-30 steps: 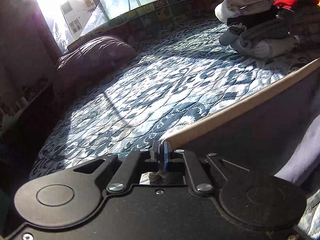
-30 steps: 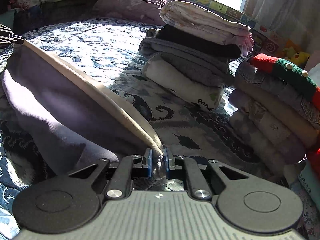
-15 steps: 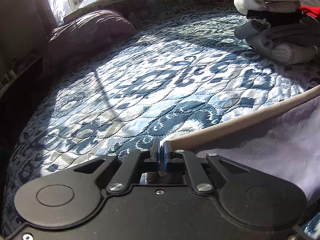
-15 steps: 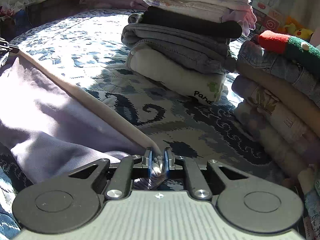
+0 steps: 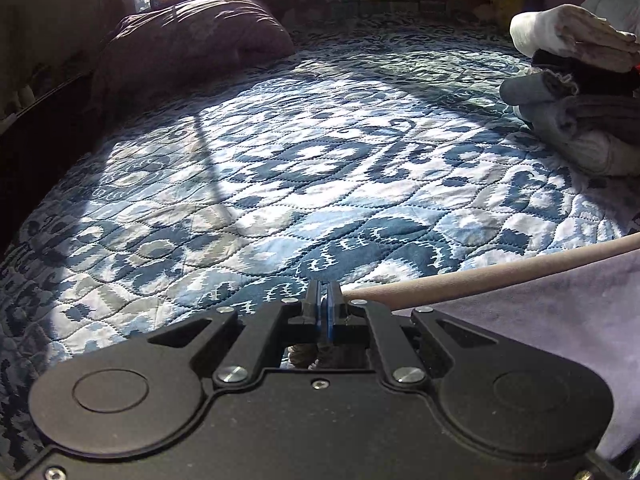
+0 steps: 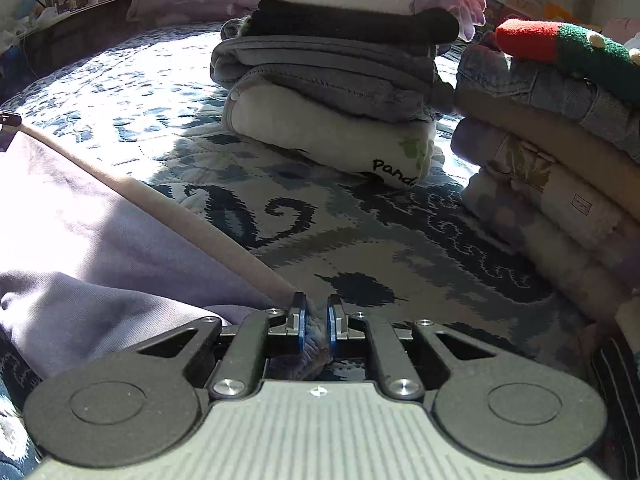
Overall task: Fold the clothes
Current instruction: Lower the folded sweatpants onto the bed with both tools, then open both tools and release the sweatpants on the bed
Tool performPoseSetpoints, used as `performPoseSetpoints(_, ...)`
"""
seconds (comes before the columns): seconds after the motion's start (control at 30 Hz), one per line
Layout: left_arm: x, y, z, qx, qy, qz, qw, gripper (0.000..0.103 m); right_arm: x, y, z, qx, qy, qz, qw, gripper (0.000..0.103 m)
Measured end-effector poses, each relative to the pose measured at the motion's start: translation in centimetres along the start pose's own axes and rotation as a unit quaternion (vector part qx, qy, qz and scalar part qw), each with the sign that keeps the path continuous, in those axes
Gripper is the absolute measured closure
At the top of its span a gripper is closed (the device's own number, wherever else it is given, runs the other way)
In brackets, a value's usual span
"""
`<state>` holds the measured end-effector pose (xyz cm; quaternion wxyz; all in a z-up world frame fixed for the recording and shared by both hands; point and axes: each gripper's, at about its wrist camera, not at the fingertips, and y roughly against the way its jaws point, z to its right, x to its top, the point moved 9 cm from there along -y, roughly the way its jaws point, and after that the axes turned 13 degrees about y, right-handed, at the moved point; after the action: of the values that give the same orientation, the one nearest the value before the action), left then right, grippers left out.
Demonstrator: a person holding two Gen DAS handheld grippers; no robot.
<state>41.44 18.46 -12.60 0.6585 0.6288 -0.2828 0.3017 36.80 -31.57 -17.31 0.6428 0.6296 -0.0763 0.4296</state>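
I see a bed (image 5: 320, 168) covered by a blue and white quilted spread, lit by sun across its middle. A dark purple pillow (image 5: 192, 36) lies at the far left corner of the bed. On my right-hand view, two stacks of folded clothes stand toward the far side of the bed: one stack (image 6: 340, 80) with a white item at the bottom, grey ones above it, a black one and a pale one on top; the second stack (image 6: 560, 152) just beside it at the right edge, topped by a red and green knitted piece (image 6: 560, 46). The garment (image 6: 100, 248) I am working on is lavender with a beige band along its edge; it lies on the near part of the bed, the band stretched between my two tools. The left gripper (image 5: 323, 300) has its jaws nearly together, pinching one end of the band. The right gripper (image 6: 316, 312) has its jaws narrowly apart, clamped on bunched fabric at the other end of the band. Both tools sit low, close to the spread.
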Motion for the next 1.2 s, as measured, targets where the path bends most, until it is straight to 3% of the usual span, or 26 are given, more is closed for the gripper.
performPoseSetpoints(0.23, -0.5, -1.8, -1.7, 0.034, 0.010, -0.020, 0.9992, 0.103, -0.6, -1.1, 0.2, -0.027, -0.026, -0.003, 0.999, 0.091)
performPoseSetpoints(0.37, 0.1, 1.0, -3.5, 0.038, 0.042, 0.021, 0.9982, 0.103, -0.4, -0.6, 0.0, -0.047, -0.003, -0.005, 0.999, 0.088)
performPoseSetpoints(0.43, -0.3, 3.5, -3.5, 0.038, 0.043, 0.043, 0.9974, 0.103, -0.2, 0.3, 0.3, -0.056, -0.014, 0.002, 0.998, 0.080)
performPoseSetpoints(0.53, -2.4, 6.8, -1.3, 0.007, 0.018, 0.064, 0.9978, 0.103, 0.0, 2.6, 1.2, -0.073, -0.053, 0.037, 0.995, 0.077)
performPoseSetpoints(0.6, -4.2, 8.5, 0.9, -0.027, 0.000, 0.068, 0.9973, 0.095, 0.4, 4.7, 1.3, -0.087, -0.067, 0.065, 0.992, 0.076)
performPoseSetpoints(0.7, -6.6, 8.6, 4.1, -0.063, -0.027, 0.057, 0.9960, 0.077, 1.4, 7.0, -0.8, -0.073, -0.053, 0.102, 0.991, 0.076)
performPoseSetpoints(0.77, -7.1, 7.2, 5.4, -0.075, -0.022, 0.045, 0.9959, 0.076, 2.2, 7.4, -3.5, -0.040, -0.020, 0.114, 0.992, 0.076)
performPoseSetpoints(0.83, -7.6, 4.7, 6.0, -0.070, -0.009, 0.014, 0.9974, 0.075, 2.5, 6.2, -6.1, -0.003, 0.005, 0.098, 0.995, 0.071)
performPoseSetpoints(0.9, -8.4, 1.9, 5.7, -0.023, -0.021, -0.017, 0.9994, 0.064, 0.9, 2.4, -7.1, -0.020, 0.041, 0.017, 0.999, 0.066)
performPoseSetpoints(0.93, -8.3, 1.6, 5.6, -0.023, -0.015, -0.010, 0.9996, 0.064, -0.1, 0.9, -7.4, -0.027, 0.060, -0.013, 0.998, 0.065)
performPoseSetpoints(1.0, -7.9, 1.9, 5.5, -0.023, -0.003, -0.006, 0.9997, 0.066, -0.5, 1.1, -7.6, -0.030, 0.062, 0.009, 0.998, 0.064)
performPoseSetpoints(1.1, -7.2, 4.7, 6.6, -0.030, -0.029, 0.024, 0.9988, 0.067, -0.1, 3.6, -7.4, -0.037, 0.055, 0.056, 0.996, 0.064)
performPoseSetpoints(1.2, -7.2, 7.0, 10.3, -0.084, -0.041, 0.037, 0.9949, 0.067, -0.5, 5.0, -7.7, -0.031, 0.051, 0.091, 0.994, 0.060)
